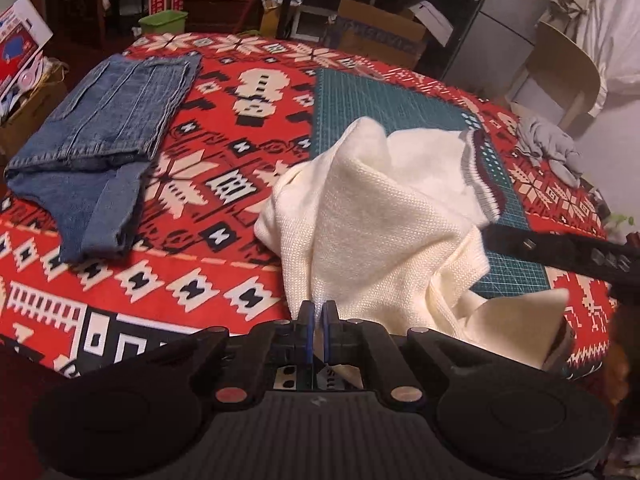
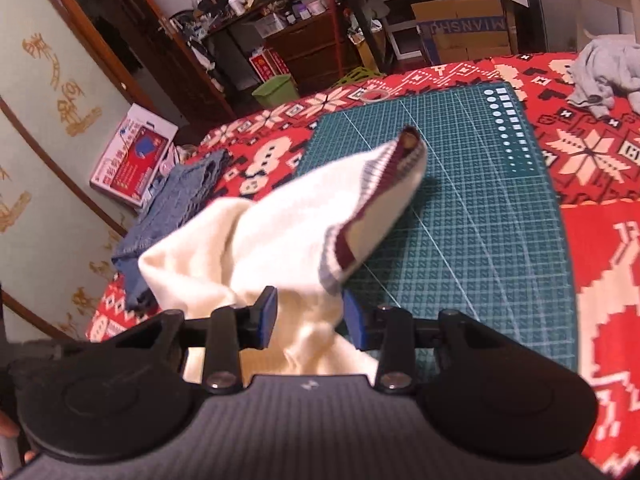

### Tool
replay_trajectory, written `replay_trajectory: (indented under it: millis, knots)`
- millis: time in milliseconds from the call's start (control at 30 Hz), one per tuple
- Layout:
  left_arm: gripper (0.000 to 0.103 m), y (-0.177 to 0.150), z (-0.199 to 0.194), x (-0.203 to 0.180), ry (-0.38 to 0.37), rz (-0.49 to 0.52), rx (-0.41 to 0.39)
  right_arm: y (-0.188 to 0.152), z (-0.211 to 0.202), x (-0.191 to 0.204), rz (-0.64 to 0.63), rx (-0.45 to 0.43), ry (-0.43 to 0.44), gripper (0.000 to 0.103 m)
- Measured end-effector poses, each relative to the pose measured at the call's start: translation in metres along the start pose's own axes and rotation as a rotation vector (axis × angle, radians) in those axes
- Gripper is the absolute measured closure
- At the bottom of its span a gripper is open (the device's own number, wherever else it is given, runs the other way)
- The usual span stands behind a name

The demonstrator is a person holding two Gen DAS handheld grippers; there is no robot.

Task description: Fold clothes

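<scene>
A cream knit sweater (image 1: 380, 216) with a dark red striped cuff (image 1: 480, 168) lies bunched over the near end of a green cutting mat (image 1: 380, 96). My left gripper (image 1: 318, 320) is shut on the sweater's near edge, and cloth rises from its blue pads. In the right wrist view the sweater (image 2: 248, 248) drapes between the fingers of my right gripper (image 2: 310, 316). Its jaws stand apart and the cloth hangs loose between them. The cuff (image 2: 384, 184) is lifted and blurred above the mat (image 2: 480, 220). A black bar of the right gripper crosses the right side of the left wrist view.
Folded blue jeans (image 1: 100, 132) lie at the left on the red patterned tablecloth (image 1: 224, 240). A crumpled grey garment (image 1: 552, 148) sits at the far right, and a wooden chair (image 1: 568, 68) stands beyond it. Boxes, shelves and a green bin (image 1: 164, 20) crowd the room behind the table.
</scene>
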State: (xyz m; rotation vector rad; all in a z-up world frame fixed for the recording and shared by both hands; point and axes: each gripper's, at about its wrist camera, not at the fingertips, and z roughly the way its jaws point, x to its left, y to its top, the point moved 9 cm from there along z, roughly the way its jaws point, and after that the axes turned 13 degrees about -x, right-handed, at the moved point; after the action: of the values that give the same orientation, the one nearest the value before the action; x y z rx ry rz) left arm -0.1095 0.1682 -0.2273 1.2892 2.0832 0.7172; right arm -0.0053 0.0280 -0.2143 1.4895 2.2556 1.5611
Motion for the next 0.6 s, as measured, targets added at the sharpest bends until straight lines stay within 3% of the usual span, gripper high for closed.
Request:
replay_trajectory:
  millis: [33,67,100,267,467,600]
  knots:
    - [0.098,0.001,-0.001,-0.002,-0.001,0.008,-0.003,0.001,0.004,-0.001,0.006,-0.001,-0.005,0.071]
    - [0.098,0.002,-0.002,-0.004,-0.003,0.017,-0.007,0.002,0.009,-0.001,0.012,-0.002,-0.011,0.090]
    - [0.098,0.003,-0.003,-0.006,-0.005,0.024,-0.011,0.004,0.011,-0.001,0.011,-0.007,-0.013,0.094]
    - [0.093,0.019,-0.017,-0.024,-0.037,0.070,-0.071,0.025,0.000,0.012,-0.026,-0.073,0.011,0.096]
    - [0.085,0.042,-0.031,-0.070,-0.155,0.134,-0.128,0.062,-0.033,0.026,-0.023,-0.173,0.043,0.096]
    - [0.070,0.046,-0.029,-0.108,-0.227,0.198,-0.163,0.077,-0.048,0.019,0.027,-0.179,0.045,0.096]
